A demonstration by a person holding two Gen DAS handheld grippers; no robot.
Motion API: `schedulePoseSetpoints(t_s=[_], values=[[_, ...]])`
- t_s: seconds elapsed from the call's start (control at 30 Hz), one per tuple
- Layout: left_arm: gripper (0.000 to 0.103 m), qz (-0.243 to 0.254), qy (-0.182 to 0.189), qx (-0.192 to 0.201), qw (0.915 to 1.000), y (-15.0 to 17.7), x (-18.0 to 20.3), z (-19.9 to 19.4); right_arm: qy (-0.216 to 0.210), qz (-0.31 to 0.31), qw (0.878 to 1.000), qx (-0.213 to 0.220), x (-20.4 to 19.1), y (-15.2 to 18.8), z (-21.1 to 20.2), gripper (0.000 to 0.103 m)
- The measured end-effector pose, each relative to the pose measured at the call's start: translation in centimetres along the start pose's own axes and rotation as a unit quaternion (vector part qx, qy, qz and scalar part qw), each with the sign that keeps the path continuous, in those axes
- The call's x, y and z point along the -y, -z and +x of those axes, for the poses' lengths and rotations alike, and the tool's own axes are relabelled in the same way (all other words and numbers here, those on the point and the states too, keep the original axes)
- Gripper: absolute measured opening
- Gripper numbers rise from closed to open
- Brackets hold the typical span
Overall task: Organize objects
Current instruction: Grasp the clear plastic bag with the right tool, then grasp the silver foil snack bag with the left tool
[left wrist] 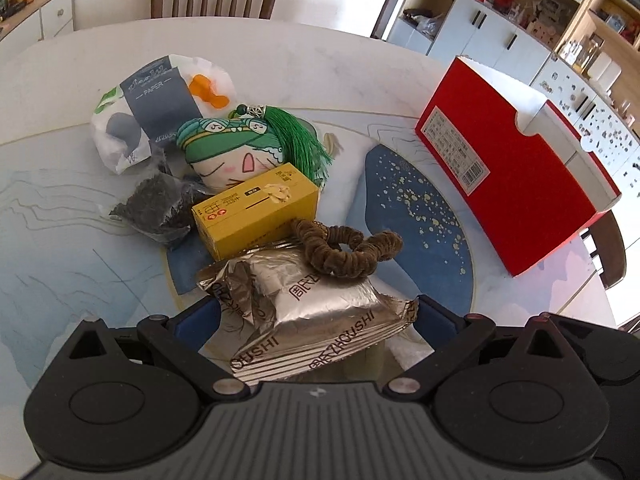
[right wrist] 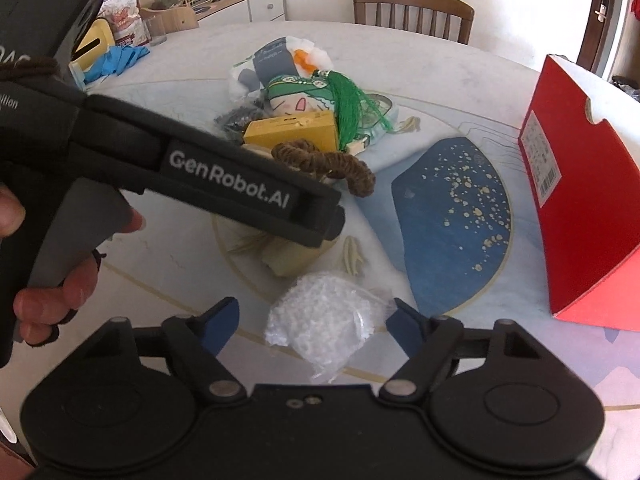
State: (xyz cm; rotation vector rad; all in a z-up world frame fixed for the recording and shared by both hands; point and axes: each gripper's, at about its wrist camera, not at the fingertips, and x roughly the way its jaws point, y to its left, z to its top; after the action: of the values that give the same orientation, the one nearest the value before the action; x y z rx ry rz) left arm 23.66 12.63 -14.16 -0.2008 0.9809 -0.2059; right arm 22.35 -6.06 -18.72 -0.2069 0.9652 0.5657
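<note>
1. Left wrist view shows you the round table (left wrist: 280,52), a pale marbled top with a blue gold-flecked patch, carrying everything else.
2. The red box (left wrist: 516,184) lies at the right of the table, well apart from the pile; its far edge runs out of the picture in the right wrist view.
3. Your left gripper (left wrist: 316,316) has its jaws spread wide on either side of the silver foil packet (left wrist: 320,320). The right blue finger meets the packet's crimped end; on the left I cannot tell whether the pad presses, so I cannot tell if it grips.
4. Your right gripper (right wrist: 312,320) stands wide open around the clear bag of white beads (right wrist: 320,328). Both blue fingers (right wrist: 222,322) stand just beside the bag, not pressing it, and it lies on the table.
5. Behind the packet lies the pile: a white paper-towel pack (left wrist: 152,112) farthest, the green-tasselled plush doll (left wrist: 240,148) next, the yellow carton (left wrist: 256,208) and a dark bag of loose leaves (left wrist: 160,204) beside it.
6. The brown scrunchie (left wrist: 344,248) rests on the packet's far edge, touching the carton.
7. In the right wrist view your left hand (right wrist: 48,292) and its tool cover the foil packet, and the beads' bag is too blurred to read.
</note>
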Motion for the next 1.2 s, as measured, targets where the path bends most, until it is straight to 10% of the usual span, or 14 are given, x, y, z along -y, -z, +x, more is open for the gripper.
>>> schedulePoseSetpoints(t_s=[0.33,1.2], values=[[0.078,0.003,0.011,-0.002,0.9999,0.3,-0.1,-0.4,0.004,-0.008,1.0,0.0,0.1,0.2,-0.1,0.056],[0.072,-0.017,0.016,0.006,0.9997,1.8,-0.9,-4.1,-0.007,0.078,0.997,0.017,4.3,1.9,-5.5,0.035]])
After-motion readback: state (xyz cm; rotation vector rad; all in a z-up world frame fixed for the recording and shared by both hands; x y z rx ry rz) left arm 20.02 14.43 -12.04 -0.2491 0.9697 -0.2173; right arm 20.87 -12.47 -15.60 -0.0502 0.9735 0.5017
